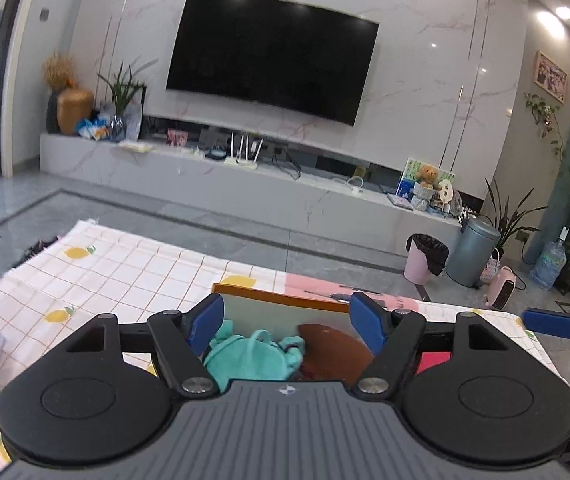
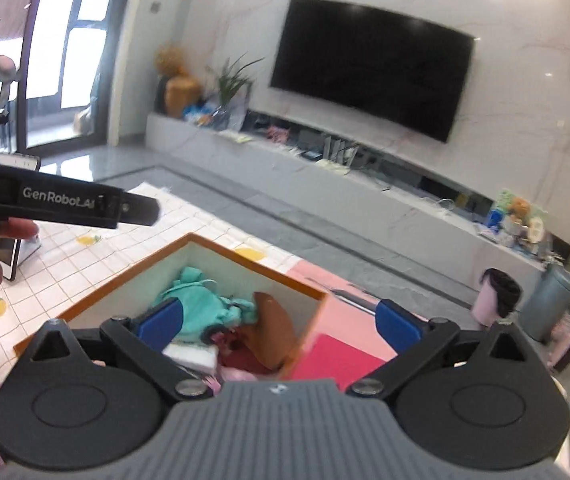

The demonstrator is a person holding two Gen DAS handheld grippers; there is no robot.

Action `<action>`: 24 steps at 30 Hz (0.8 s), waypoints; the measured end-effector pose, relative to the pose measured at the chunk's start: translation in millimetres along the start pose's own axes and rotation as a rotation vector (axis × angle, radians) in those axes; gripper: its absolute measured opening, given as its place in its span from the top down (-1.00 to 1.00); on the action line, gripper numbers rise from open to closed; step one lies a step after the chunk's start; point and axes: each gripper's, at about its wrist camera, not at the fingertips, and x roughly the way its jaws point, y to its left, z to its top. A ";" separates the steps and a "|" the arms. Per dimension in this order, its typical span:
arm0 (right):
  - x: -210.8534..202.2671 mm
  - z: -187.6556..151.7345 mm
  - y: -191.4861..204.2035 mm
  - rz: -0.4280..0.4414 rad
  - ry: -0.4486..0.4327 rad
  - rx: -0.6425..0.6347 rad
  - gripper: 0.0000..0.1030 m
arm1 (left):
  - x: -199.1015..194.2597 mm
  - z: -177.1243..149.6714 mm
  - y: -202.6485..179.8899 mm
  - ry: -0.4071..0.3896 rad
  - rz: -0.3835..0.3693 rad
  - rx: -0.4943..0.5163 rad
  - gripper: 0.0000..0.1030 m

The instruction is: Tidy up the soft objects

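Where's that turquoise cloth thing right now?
The turquoise cloth lies inside the orange-rimmed box on the lemon-print tablecloth, at the box's left side in the right wrist view, beside a brown item.

- A rectangular open box with an orange rim and pale inner walls (image 2: 221, 246) sits on a checked, lemon-printed cloth.
- A crumpled teal fabric garment (image 2: 201, 304) lies inside, toward the far left wall.
- A curved brown leathery piece (image 2: 275, 324) leans beside it.
- A dark red cloth (image 2: 241, 354) and a white folded item (image 2: 191, 354) lie nearer.
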 end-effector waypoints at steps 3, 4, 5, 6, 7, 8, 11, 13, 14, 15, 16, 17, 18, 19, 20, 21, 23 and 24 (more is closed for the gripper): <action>-38.8 -18.3 -12.6 -0.050 -0.063 0.042 -0.95 | -23.7 -5.3 -23.6 -0.033 0.014 0.017 -0.66; -51.2 -24.9 -15.7 -0.072 -0.080 0.052 -0.95 | -31.1 -7.5 -30.2 -0.041 0.010 0.014 -0.66; -62.2 -31.7 -19.2 -0.096 -0.093 0.066 -0.95 | -38.6 -10.3 -37.4 -0.044 0.002 0.013 -0.66; -70.8 -37.8 -22.5 -0.118 -0.103 0.087 -0.95 | -44.1 -13.5 -44.4 -0.046 -0.007 0.016 -0.66; -79.1 -43.7 -26.5 -0.128 -0.105 0.110 -0.95 | -50.6 -17.2 -52.4 -0.051 -0.017 0.024 -0.66; -86.4 -49.3 -30.1 -0.131 -0.103 0.135 -0.95 | -56.0 -20.0 -59.3 -0.053 -0.021 0.036 -0.66; -107.0 -65.0 -42.7 -0.136 -0.089 0.220 -0.95 | -70.0 -32.8 -81.5 -0.063 -0.024 0.078 -0.66; -118.0 -77.1 -50.7 -0.136 -0.087 0.269 -0.95 | -77.2 -41.5 -92.9 -0.067 -0.027 0.097 -0.66; -121.6 -83.2 -53.4 -0.145 -0.089 0.296 -0.95 | -79.4 -45.6 -98.2 -0.065 -0.030 0.106 -0.66; -127.7 -89.3 -56.8 -0.149 -0.082 0.315 -0.95 | -81.4 -50.2 -103.3 -0.066 -0.034 0.117 -0.67; -129.3 -94.3 -59.5 -0.149 -0.074 0.330 -0.95 | -83.6 -55.2 -106.8 -0.068 -0.034 0.128 -0.67; -129.9 -99.8 -62.0 -0.150 -0.072 0.350 -0.95 | -84.8 -59.6 -109.9 -0.070 -0.031 0.139 -0.67; -131.0 -105.3 -63.6 -0.151 -0.072 0.375 -0.95 | -84.9 -64.4 -113.0 -0.072 -0.026 0.149 -0.67; -129.7 -111.7 -63.2 -0.141 -0.072 0.399 -0.95 | -84.4 -68.8 -115.4 -0.075 -0.023 0.154 -0.67; -129.1 -116.9 -63.8 -0.124 -0.068 0.418 -0.95 | -84.0 -73.3 -117.8 -0.076 -0.023 0.158 -0.67; -126.8 -121.9 -63.7 -0.110 -0.059 0.429 -0.95 | -81.7 -78.3 -119.1 -0.073 -0.027 0.164 -0.66; -123.9 -129.4 -61.0 -0.097 -0.028 0.418 -0.95 | -78.1 -88.7 -120.7 -0.059 -0.035 0.176 -0.66; -121.6 -132.3 -58.2 -0.091 -0.006 0.397 -0.95 | -76.7 -94.1 -122.1 -0.051 -0.038 0.187 -0.67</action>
